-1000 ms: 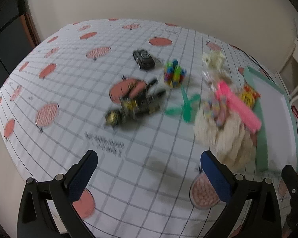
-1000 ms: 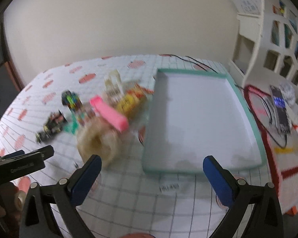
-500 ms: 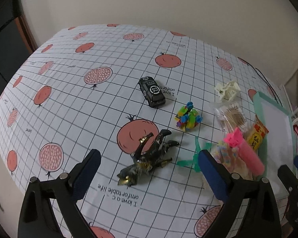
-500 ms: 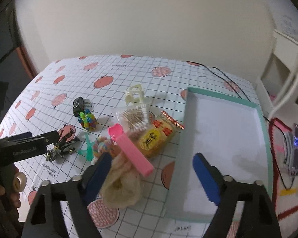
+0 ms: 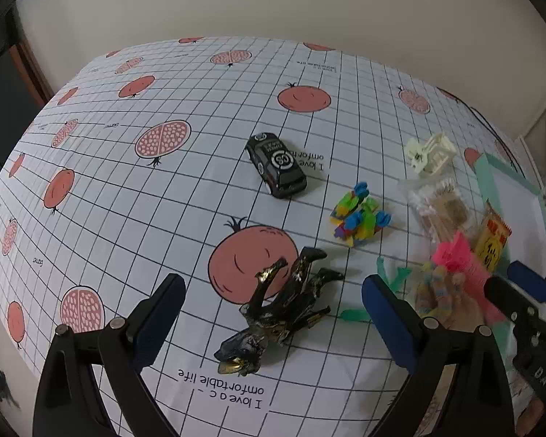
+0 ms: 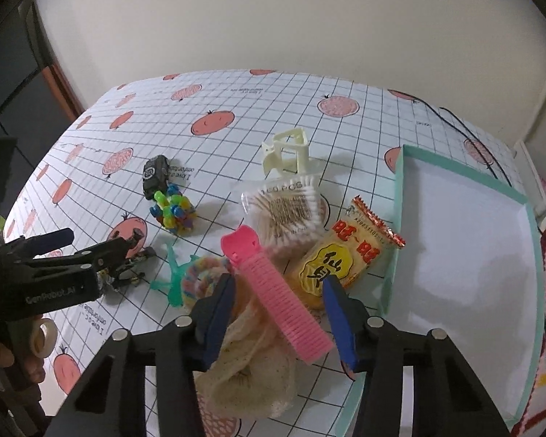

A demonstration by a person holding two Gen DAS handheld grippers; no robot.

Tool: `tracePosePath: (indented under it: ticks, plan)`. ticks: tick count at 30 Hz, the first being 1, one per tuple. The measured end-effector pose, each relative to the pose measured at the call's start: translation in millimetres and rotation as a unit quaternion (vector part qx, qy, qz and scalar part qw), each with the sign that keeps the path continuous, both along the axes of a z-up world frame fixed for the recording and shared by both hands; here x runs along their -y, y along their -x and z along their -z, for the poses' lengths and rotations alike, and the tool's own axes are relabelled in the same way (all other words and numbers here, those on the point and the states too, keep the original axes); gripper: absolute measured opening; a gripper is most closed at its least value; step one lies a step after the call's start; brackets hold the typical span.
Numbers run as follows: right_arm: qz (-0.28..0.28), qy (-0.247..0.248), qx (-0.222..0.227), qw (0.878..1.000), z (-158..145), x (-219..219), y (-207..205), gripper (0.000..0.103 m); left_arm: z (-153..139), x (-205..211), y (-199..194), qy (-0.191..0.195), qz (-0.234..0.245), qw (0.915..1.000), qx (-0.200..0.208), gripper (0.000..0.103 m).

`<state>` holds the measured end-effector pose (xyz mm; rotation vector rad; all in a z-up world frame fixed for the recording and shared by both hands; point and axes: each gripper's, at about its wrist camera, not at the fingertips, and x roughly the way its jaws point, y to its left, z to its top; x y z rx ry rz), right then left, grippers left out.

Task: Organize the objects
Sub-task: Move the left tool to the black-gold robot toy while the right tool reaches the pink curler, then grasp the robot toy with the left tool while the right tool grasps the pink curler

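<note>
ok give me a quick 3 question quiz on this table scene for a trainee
1. True or false: the tray already holds toys.
2. Which object lies between the right gripper's fingers? A) toy car B) pink comb C) hair claw
3. Fill in: the left gripper is open over the black ____.

Key
1. False; the tray is empty.
2. B; the pink comb lies between them.
3. figure.
</note>
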<state>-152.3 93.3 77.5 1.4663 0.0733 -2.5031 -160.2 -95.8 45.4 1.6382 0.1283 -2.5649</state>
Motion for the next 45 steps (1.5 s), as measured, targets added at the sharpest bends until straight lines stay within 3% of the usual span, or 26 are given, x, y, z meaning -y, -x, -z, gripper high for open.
tracePosePath:
  ticks: [4,12,17,27,45]
  plan:
    - [0.010,0.006,0.012,1.000,7.4,-4.7,2.4,0.046,6.0,-1.1,-1.0,0.007,0.007,0.9999,0.010,0.085]
    - [0.020,0.023,0.032,0.999,18.2,-5.1,6.1,0.042,19.6,1.8,-0.5,-0.009,-0.004,0.9993,0.036,0.079]
    - [0.022,0.027,0.037,0.999,21.5,-2.8,6.7,0.041,28.2,5.2,-0.7,-0.020,-0.009,0.9983,0.054,0.066]
    - [0.028,0.028,0.044,0.998,27.2,-0.2,8.0,0.040,30.5,3.5,-3.0,-0.039,-0.008,0.9974,0.060,0.052]
    - [0.029,0.053,0.027,0.998,18.2,-0.4,4.8,0.028,19.4,4.9,-8.7,-0.045,0.001,0.9980,0.044,0.048]
